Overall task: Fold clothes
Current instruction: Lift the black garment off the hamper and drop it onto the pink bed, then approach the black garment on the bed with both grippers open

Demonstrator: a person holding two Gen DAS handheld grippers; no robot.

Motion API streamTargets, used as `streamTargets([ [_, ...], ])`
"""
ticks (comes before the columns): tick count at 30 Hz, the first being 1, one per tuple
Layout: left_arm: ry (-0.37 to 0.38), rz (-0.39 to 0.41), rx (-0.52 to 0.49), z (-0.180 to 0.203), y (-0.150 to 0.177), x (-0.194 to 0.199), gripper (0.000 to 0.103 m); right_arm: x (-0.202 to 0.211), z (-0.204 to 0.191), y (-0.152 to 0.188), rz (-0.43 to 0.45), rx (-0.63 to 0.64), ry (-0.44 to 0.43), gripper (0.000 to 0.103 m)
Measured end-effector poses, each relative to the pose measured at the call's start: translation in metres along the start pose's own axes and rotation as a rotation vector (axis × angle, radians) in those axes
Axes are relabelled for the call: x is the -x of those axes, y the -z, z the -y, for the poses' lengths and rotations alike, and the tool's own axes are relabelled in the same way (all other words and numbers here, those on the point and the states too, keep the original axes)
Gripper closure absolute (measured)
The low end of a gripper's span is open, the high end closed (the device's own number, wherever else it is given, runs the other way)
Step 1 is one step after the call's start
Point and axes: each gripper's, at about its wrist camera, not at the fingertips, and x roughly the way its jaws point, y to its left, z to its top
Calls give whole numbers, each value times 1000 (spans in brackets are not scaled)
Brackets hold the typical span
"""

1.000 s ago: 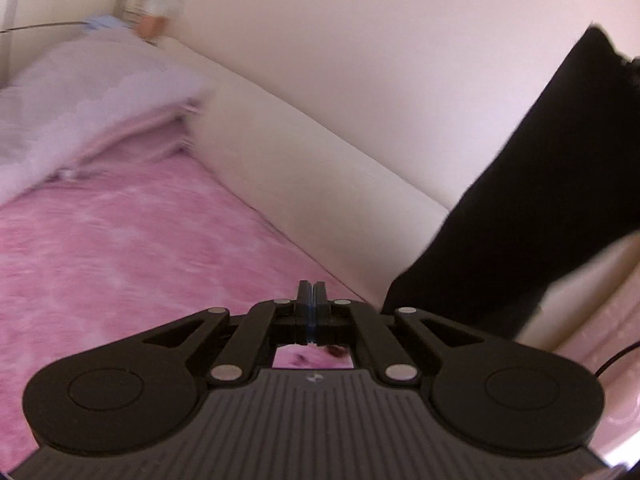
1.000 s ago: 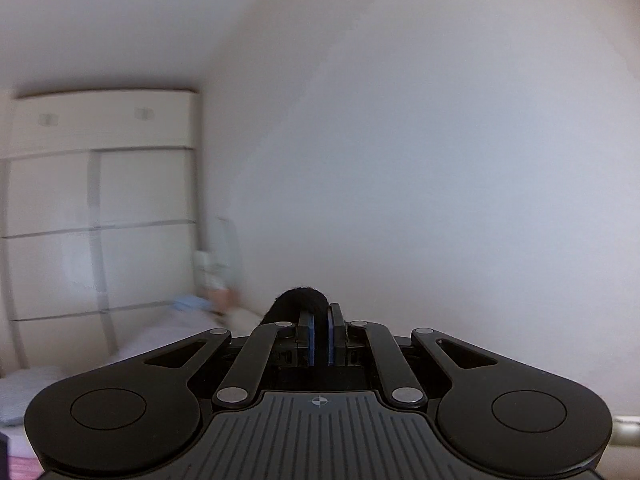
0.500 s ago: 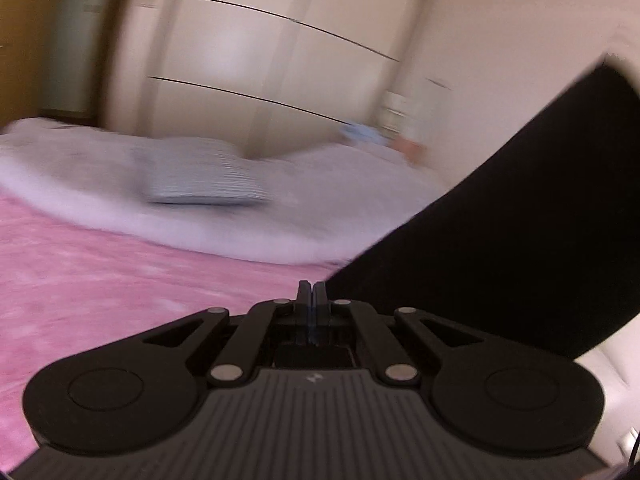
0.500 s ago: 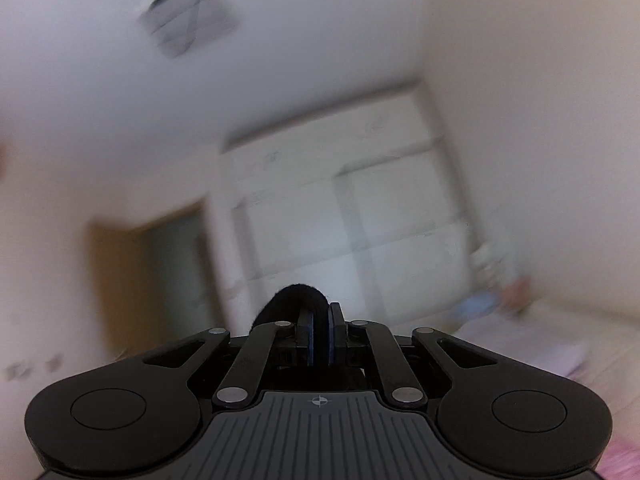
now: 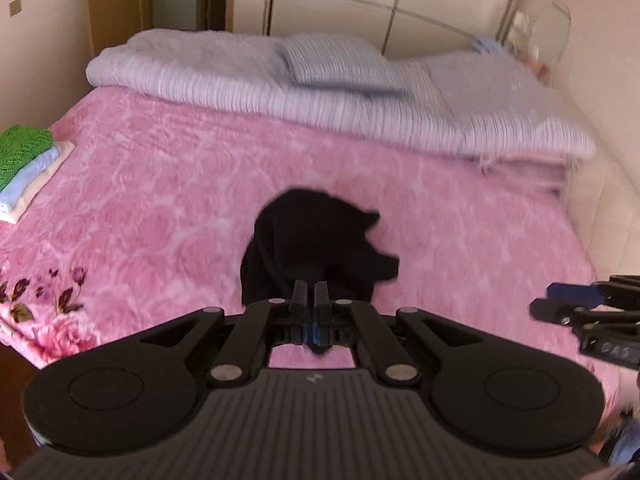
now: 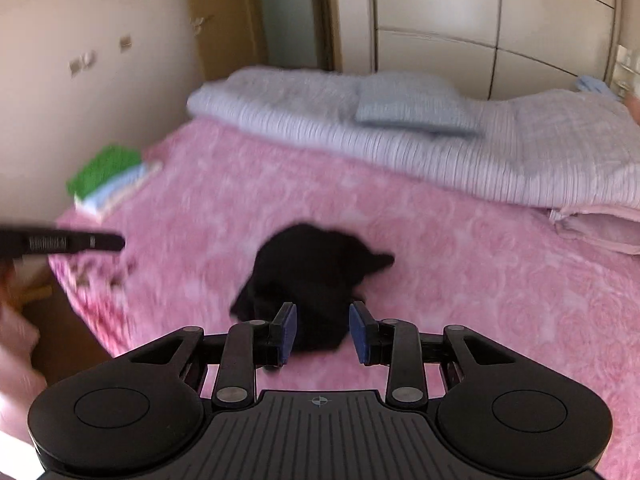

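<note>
Cloth has dropped: the black garment (image 5: 316, 248) now lies crumpled mid-bed (image 5: 160, 184), no longer hanging from my right gripper (image 6: 323, 332), whose jaws are opening empty. My left gripper (image 5: 310, 312) stays pinched shut, empty. Spreading comes next, I judge.

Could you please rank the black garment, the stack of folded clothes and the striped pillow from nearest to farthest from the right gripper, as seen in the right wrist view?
From the right gripper, whose jaws are opening:
1. Black garment, crumpled on the pink bedspread just ahead of the fingertips.
2. Stack of folded clothes, far left, at the bed's edge.
3. Striped pillow, at the far end on the folded blanket.
</note>
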Motion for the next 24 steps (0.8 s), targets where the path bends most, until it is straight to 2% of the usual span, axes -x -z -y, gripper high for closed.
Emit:
streamTargets([
  [3,5,-30,-11,17,25,7,99,3,-5,35,-37,-47,-12,70],
  [7,-21,-54,-28,37,58,26,99,7,-18,46,-69,-19,-6,70],
  [12,-64,-77,-57,50,94,42,99,9,-32,85,-90,-18,-12,70],
  [19,-99,-82,-76,56,131,73,98,18,-58,123,-90,6,-20,70],
  [24,-103,-72,-82,60,140,88,98,28,-68,130,-81,18,-24,70],
])
